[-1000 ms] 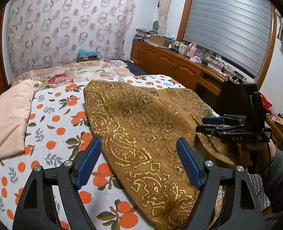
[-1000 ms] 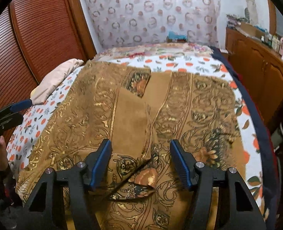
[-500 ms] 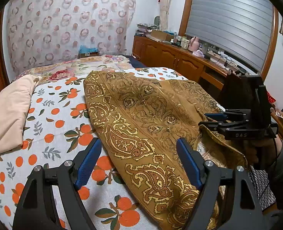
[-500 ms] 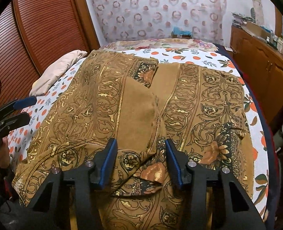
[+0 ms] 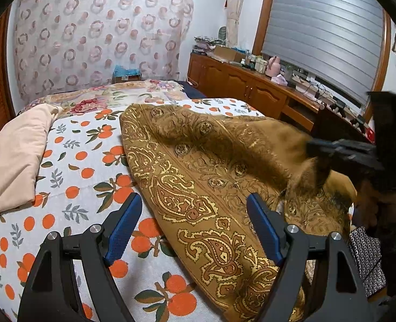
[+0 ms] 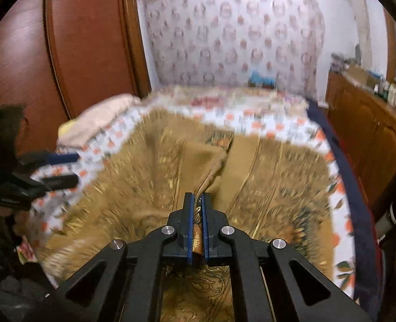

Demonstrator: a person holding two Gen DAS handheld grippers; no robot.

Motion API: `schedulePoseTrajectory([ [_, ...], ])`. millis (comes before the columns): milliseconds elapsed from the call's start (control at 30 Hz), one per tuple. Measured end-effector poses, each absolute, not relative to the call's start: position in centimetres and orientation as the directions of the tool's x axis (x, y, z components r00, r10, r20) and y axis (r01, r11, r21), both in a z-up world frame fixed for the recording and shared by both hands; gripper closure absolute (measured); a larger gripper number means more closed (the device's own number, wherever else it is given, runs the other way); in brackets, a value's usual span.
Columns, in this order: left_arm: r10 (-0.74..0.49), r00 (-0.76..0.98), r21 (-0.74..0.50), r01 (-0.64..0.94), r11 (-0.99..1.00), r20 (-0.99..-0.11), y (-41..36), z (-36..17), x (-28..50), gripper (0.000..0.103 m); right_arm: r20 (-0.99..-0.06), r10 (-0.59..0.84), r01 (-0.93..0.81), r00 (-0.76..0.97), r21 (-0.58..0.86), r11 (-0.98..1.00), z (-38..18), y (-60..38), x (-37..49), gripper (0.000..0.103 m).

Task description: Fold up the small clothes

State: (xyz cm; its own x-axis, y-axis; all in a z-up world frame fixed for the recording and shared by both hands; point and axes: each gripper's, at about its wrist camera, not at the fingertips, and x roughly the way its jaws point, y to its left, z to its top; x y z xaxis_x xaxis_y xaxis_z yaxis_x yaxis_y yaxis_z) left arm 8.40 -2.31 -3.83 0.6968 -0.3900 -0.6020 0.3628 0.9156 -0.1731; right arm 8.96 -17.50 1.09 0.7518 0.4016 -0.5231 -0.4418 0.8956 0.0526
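Now right claw (image 6: 195,224) is clenched on a pinch of the brown paisley garment (image 5: 198,187) spread on the bed (image 5: 71,171), likely to lift a fold (blurry); left claw (image 5: 190,225) released, hovering over its edge.

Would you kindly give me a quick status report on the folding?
Right gripper shut on the brown patterned garment, pulling up a fold. Left gripper open, holding nothing, over the garment's edge. Nothing in the way.
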Motion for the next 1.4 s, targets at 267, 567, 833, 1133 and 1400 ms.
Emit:
schedulePoseTrajectory([
  [267,-0.404,0.697,-0.179,0.375,0.91,-0.593,-2.5,-3.6,8.1,0.022,-0.424,0.374,-0.404,0.825,0.021,0.915,4.4,-21.3,3.4,0.099],
  [567,-0.412,0.676,-0.173,0.394,0.903,-0.611,-3.6,-4.2,8.4,0.022,-0.596,0.329,-0.387,0.733,0.033,0.921,-0.2,-22.4,3.6,0.086],
  [833,-0.391,0.664,-0.164,0.379,0.911,-0.638,-3.9,-5.0,8.9,0.022,-0.51,0.33,-0.365,0.794,0.032,0.93,3.1,-22.7,7.5,0.058],
  [1133,-0.348,0.596,-0.163,0.341,0.926,-0.723,-4.3,-7.6,10.6,0.022,-0.689,0.307,-0.374,0.657,0.056,0.926,0.0,-18.7,18.7,0.058],
  [1400,-0.313,0.589,-0.121,0.342,0.932,-0.745,-5.1,-8.4,10.9,0.021,-0.746,0.33,-0.374,0.579,0.117,0.92,-1.7,-17.6,21.8,0.058],
])
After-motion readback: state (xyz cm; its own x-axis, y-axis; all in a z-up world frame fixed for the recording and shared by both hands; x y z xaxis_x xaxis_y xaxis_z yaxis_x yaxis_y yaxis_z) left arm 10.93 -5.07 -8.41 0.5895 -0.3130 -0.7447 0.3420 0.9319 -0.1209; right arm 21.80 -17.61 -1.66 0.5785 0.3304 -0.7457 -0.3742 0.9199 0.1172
